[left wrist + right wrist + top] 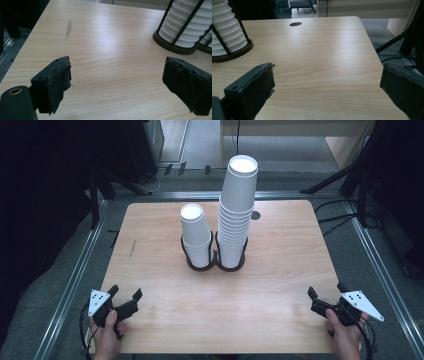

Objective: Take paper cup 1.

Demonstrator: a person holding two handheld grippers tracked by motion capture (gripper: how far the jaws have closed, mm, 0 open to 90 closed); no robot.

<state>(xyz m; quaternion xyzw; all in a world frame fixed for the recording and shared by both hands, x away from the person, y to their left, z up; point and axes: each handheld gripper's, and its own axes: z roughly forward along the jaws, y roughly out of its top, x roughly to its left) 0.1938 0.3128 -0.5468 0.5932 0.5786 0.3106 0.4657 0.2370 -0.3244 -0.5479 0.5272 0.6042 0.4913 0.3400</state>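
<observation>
Two stacks of white paper cups stand in a black wire holder (pixel 214 265) at the middle of the wooden table (pixel 165 305). The left stack (pixel 196 236) is short, the right stack (pixel 236 215) is much taller. My left gripper (pixel 125 293) rests at the table's near left corner, held by a hand, jaws open with nothing between them. My right gripper (pixel 327 290) sits at the near right corner, also open and empty. In the left gripper view the short stack (pixel 185 27) is ahead at the right, beyond the gripper (pixel 117 82). The right gripper view has the gripper (pixel 327 90) and the tall stack (pixel 227 32) at its left.
A small round hole (pixel 255 215) is in the tabletop behind the tall stack. A grey scuff mark (pixel 68 28) lies on the wood at the left. Metal rails and black stand legs (pixel 345 175) border the table. Bare wood spreads between the grippers and the holder.
</observation>
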